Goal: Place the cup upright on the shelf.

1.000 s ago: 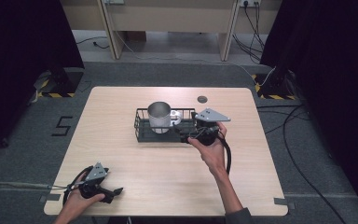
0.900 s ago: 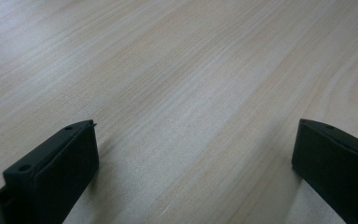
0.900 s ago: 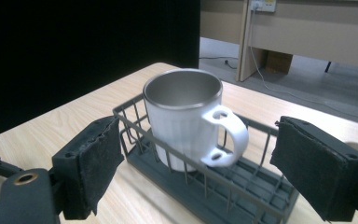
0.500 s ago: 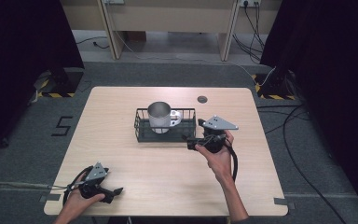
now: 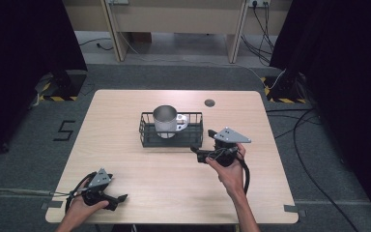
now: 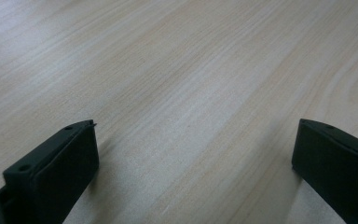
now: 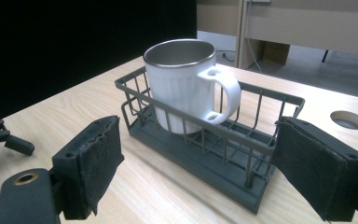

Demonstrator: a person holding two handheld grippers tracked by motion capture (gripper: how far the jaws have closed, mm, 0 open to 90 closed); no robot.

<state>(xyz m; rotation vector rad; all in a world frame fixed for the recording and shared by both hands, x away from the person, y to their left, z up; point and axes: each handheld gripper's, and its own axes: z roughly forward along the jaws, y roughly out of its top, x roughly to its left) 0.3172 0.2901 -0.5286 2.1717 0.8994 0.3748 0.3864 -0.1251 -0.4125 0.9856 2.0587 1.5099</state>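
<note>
The high view looks steeply down on the whole table (image 5: 125, 159) from the person's side. Each gripper view skims low over the wood — the right one shares the basket (image 7: 200, 149) and mug (image 7: 186, 88) with the high view.

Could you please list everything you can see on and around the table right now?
mug: one, white with a steel rim, upright in the left end of the basket as the high view shows it
basket: one, dark grey wire, at the middle of the table
table: one, light wood, with a round hole near its far edge
floor mark "5": one, black, on the grey carpet left of the table
cables: several, black, on the floor to the right
left gripper: black, jaws open, low over the near left corner of the table
right gripper: black, jaws open, empty, near the basket's right end
hands: two, one on each gripper
</note>
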